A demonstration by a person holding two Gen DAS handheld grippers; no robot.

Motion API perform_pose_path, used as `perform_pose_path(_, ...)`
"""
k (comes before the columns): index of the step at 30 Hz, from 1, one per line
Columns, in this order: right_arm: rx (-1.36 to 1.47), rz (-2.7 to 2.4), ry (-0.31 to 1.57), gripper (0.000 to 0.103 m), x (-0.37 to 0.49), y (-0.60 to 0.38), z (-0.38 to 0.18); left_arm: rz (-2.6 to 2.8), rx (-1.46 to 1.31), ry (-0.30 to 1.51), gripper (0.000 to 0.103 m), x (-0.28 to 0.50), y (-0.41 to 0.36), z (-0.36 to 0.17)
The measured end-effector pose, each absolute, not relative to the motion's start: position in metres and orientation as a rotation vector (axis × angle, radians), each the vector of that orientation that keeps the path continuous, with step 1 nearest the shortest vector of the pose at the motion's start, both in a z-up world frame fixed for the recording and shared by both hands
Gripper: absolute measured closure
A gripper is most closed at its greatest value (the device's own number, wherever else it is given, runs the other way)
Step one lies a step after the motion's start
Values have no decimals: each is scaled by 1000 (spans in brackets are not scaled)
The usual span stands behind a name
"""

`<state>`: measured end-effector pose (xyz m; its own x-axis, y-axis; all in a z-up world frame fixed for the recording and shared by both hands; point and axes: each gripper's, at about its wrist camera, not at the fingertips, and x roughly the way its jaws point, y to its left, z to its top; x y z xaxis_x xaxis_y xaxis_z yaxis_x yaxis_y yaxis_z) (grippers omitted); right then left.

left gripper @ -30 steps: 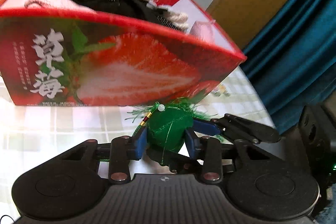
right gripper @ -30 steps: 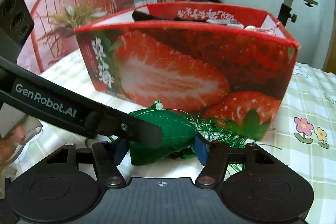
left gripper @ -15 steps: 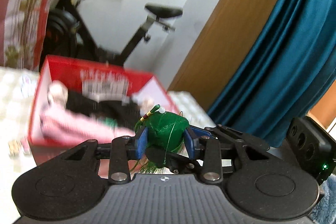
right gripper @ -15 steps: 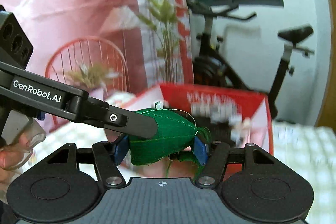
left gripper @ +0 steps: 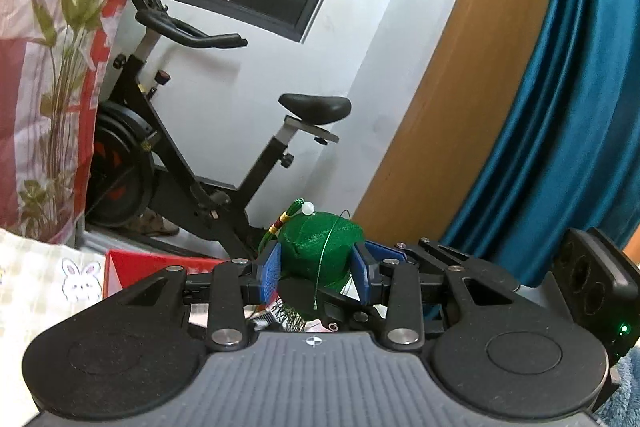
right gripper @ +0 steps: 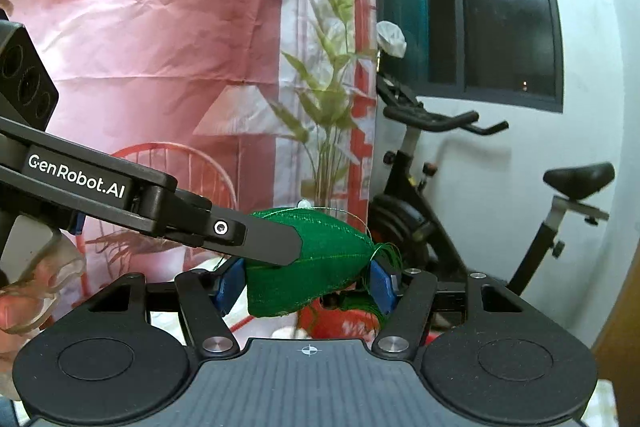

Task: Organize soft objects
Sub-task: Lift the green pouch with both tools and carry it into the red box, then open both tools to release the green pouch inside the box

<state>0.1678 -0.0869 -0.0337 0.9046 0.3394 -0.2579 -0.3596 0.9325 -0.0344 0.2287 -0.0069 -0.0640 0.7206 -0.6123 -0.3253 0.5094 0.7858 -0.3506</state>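
The green pouch [left gripper: 320, 247] is clamped at once by the left claw [left gripper: 316, 269] and the right claw [right gripper: 308, 283], each part-closed on it with blue pads pressed to its sides; it is held aloft above the red box [left gripper: 160, 263], seen lower down; placing it inside is judged still undone; beyond, an exercise bike [left gripper: 192, 155] is seen.

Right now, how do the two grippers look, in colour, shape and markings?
Both are black, with a ribbed grey plate at the base between two round black discs, and silver rivets on the linkage bars. The left gripper and right gripper have blue pads. The left one's side reads "GenRobot.AI" in white. A green light glows on the right one's block. A clear glove covers one hand.
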Motion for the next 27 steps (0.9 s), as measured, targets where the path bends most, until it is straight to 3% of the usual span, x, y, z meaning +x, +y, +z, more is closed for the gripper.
perform_pose_path(7, -94, 350, 302, 43, 201, -87, -56, -618, -237, 497, 63, 249, -5, -82)
perform_pose_path(20, 22, 249, 562, 42, 222, -109, -152, -576, -201, 688, 61, 283, -4, -157)
perform_pose_path(22, 24, 229, 595, 41, 220, -113, -161, -542, -184, 691, 56, 281, 3, -159)
perform_pose_path(25, 10, 203, 638, 39, 214, -118, -171, -492, -151, 678, 33, 276, 10, -156)
perform_pose_path(27, 5, 185, 647, 33, 209, -119, -173, -445, -124, 661, 11, 273, 15, -152)
